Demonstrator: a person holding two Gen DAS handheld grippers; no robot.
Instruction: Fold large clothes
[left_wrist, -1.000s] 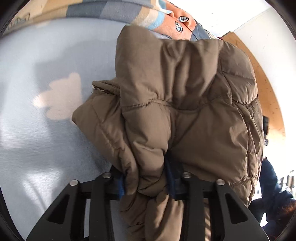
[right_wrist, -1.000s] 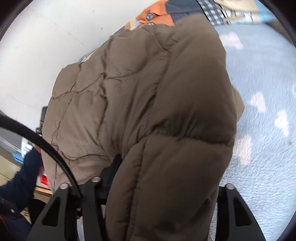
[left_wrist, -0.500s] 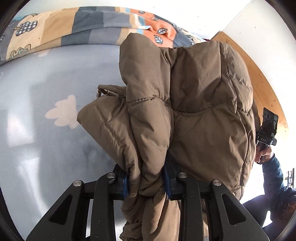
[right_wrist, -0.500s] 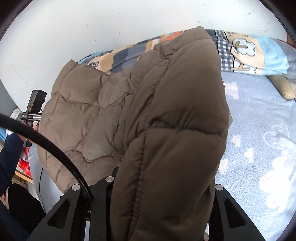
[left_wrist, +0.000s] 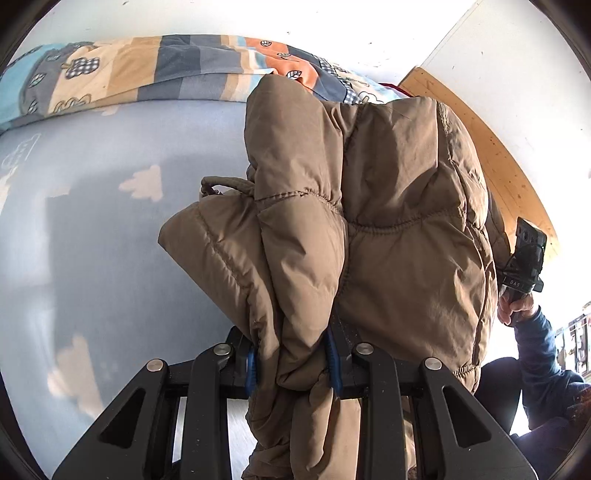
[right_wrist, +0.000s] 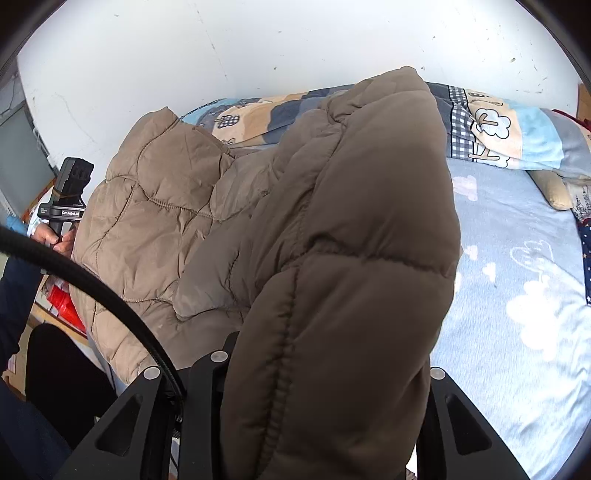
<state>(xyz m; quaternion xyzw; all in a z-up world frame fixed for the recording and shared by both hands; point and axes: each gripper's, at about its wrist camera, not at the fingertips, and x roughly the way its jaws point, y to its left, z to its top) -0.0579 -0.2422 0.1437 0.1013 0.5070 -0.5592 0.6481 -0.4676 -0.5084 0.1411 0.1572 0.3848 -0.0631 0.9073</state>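
Note:
A brown puffer jacket (left_wrist: 388, 221) hangs in the air between my two grippers, above the light blue bed sheet (left_wrist: 92, 240). My left gripper (left_wrist: 291, 363) is shut on a bunched fold of the jacket, squeezed between its blue pads. In the right wrist view the jacket (right_wrist: 332, 277) drapes over my right gripper (right_wrist: 317, 387) and hides its fingertips; the fabric runs down between the black arms, held there. The left gripper's body (right_wrist: 68, 199) shows in the right wrist view, and the right gripper's body (left_wrist: 524, 258) in the left wrist view.
A patchwork quilt (left_wrist: 147, 77) lies bunched along the white wall (right_wrist: 258, 48) at the back of the bed. A small beige pillow (right_wrist: 552, 188) sits at the bed's right side. A wooden bed frame (left_wrist: 498, 147) runs along the right. A black cable (right_wrist: 92, 291) crosses the right wrist view.
Both grippers have risen and tilted up with the jacket; more of the quilt and wall now show. The jacket hangs further off the sheet. Both grips are unchanged.

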